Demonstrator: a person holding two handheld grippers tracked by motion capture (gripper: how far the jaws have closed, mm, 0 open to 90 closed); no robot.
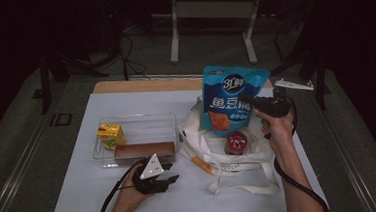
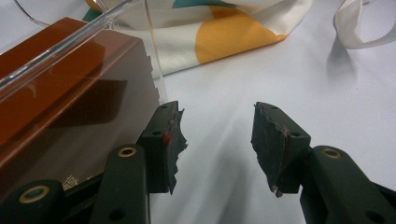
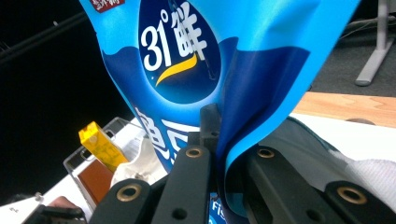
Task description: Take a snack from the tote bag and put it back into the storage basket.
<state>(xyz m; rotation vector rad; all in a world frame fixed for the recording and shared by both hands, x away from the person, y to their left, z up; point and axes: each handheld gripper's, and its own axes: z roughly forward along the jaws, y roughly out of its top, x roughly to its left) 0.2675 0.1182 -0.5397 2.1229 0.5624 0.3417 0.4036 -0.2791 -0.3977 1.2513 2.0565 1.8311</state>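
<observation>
A blue snack pouch (image 1: 228, 95) with white print hangs upright above a white tote bag (image 1: 214, 156). My right gripper (image 1: 250, 101) is shut on the pouch's right edge. In the right gripper view the pouch (image 3: 187, 56) is pinched between the jaws of that gripper (image 3: 224, 140). My left gripper (image 1: 171, 171) lies low on the white table in front of a clear tray (image 1: 169, 118). Its jaws stand open with nothing between them (image 2: 217, 112), right beside a brown box (image 2: 70, 116) in the tray.
The tray also holds a yellow juice carton (image 1: 111, 135) at its left end, behind the brown box (image 1: 144, 150). A red can (image 1: 235, 142) lies on the tote bag, whose handles (image 1: 241, 185) trail toward the front edge. Metal frame legs (image 1: 173, 37) stand beyond the table.
</observation>
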